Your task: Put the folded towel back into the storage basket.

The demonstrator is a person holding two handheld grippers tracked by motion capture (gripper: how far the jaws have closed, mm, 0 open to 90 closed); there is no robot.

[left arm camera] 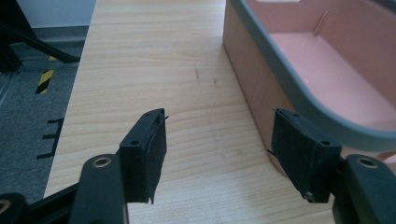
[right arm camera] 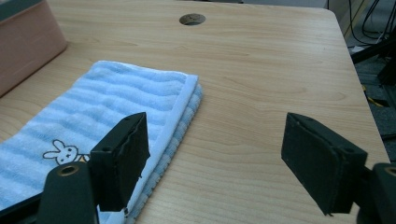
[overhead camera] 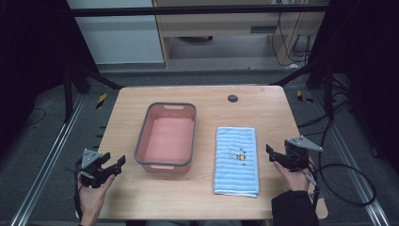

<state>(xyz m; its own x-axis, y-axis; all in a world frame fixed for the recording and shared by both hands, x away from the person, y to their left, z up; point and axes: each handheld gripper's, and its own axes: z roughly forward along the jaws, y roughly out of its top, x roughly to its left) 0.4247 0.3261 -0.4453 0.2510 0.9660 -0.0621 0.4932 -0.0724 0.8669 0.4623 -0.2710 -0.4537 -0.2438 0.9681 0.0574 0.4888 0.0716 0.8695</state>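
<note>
Both tongs open: left tongs [overhead camera: 114,165] nr tub [overhead camera: 167,136], right tongs [overhead camera: 272,154] nr towel [overhead camera: 236,160].

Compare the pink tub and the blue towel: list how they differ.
The pink tub is a rigid, open container with raised walls and a grey rim; the blue towel is soft cloth, folded flat. The tub is plain pink inside; the towel is striped with a small cartoon print. Both lie lengthwise on the wooden table, side by side, ungripped.

The basin [overhead camera: 167,136] is pink with a grey rim, the folded towel [overhead camera: 236,160] blue-and-white striped with a small cartoon print, the table [overhead camera: 263,108] light wood.
</note>
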